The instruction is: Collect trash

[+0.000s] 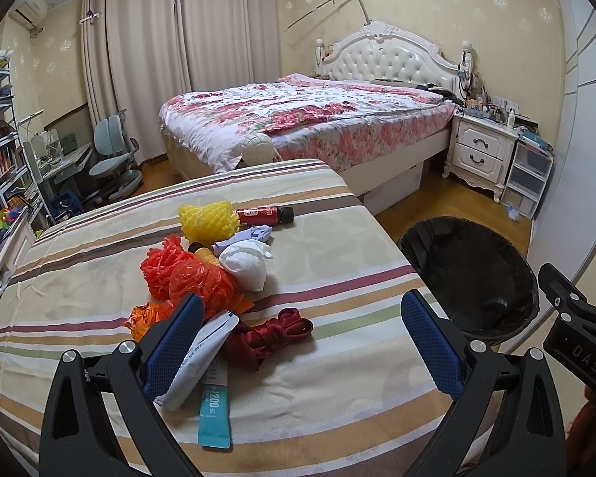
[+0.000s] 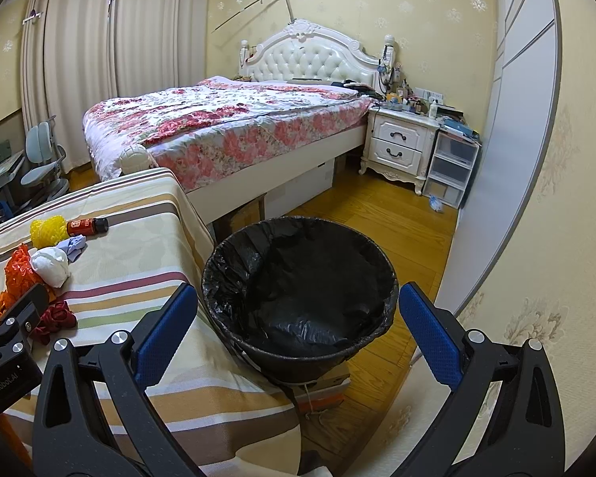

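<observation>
Big picture first: the striped table (image 1: 298, 206) carries the whole pile of trash, and the trash bin (image 2: 298, 278), lined with a black bag, stands on the floor just beside the table's right edge, looking empty from here. Nothing collected yet, I'd say.

Left gripper (image 1: 302, 342) hovers low over the near end of the pile, fingers spread wide with nothing between them. Right gripper (image 2: 298, 334) hangs above the bin's near rim, fingers also released and empty.

Now the pile, biggest down: orange mesh netting (image 1: 186, 274), yellow foam net (image 1: 206, 220), a white crumpled tissue (image 1: 246, 264), a dark red ribbon (image 1: 274, 332), a white and teal sachet (image 1: 202, 361) lying partly under the left finger, a red bottle (image 1: 264, 215) on its side, and a pale purple scrap (image 1: 254, 234).

The risks: everything lies touching or overlapping, so a closing pinch could snag the ribbon or netting along with the sachet and drag neighbours off the edge. The flat sachet may slip from the fingers on the cloth. The bottle could roll if nudged. Carrying across, a drop could land in the gap between table and bin.

Behind it all, a floral bed (image 1: 310, 119) and white nightstand (image 1: 480, 151), well apart and out of the way.
</observation>
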The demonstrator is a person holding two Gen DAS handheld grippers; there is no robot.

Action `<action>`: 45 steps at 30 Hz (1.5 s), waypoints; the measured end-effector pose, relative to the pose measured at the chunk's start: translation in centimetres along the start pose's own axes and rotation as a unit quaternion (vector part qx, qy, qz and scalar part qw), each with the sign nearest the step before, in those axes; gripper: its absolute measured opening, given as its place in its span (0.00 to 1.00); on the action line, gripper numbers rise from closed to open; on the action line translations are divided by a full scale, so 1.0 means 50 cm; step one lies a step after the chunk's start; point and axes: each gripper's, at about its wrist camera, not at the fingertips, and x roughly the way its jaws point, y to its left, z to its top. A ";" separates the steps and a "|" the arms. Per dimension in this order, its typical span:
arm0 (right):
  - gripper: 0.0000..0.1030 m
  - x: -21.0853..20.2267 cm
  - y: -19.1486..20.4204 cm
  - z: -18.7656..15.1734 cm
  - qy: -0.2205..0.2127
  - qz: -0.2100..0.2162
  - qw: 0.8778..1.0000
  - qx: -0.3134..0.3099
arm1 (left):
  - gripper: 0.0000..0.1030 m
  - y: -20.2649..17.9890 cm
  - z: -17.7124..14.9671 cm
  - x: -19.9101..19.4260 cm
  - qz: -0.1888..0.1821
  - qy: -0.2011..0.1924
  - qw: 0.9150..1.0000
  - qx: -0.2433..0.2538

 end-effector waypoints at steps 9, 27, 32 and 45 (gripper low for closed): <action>0.96 0.002 -0.008 -0.006 0.001 0.000 1.000 0.000 | 0.94 -0.002 0.000 0.003 0.000 0.001 1.000 0.000; 0.96 0.003 -0.007 -0.004 0.004 0.000 1.000 0.001 | 0.94 -0.013 -0.016 0.008 -0.008 0.006 1.000 0.008; 0.96 0.003 -0.010 -0.003 0.004 -0.003 1.000 -0.001 | 0.94 -0.014 -0.010 0.008 -0.010 0.009 1.000 0.008; 0.96 -0.007 -0.017 -0.035 0.000 0.001 1.000 -0.005 | 0.93 0.021 -0.011 0.002 -0.007 0.017 1.000 0.001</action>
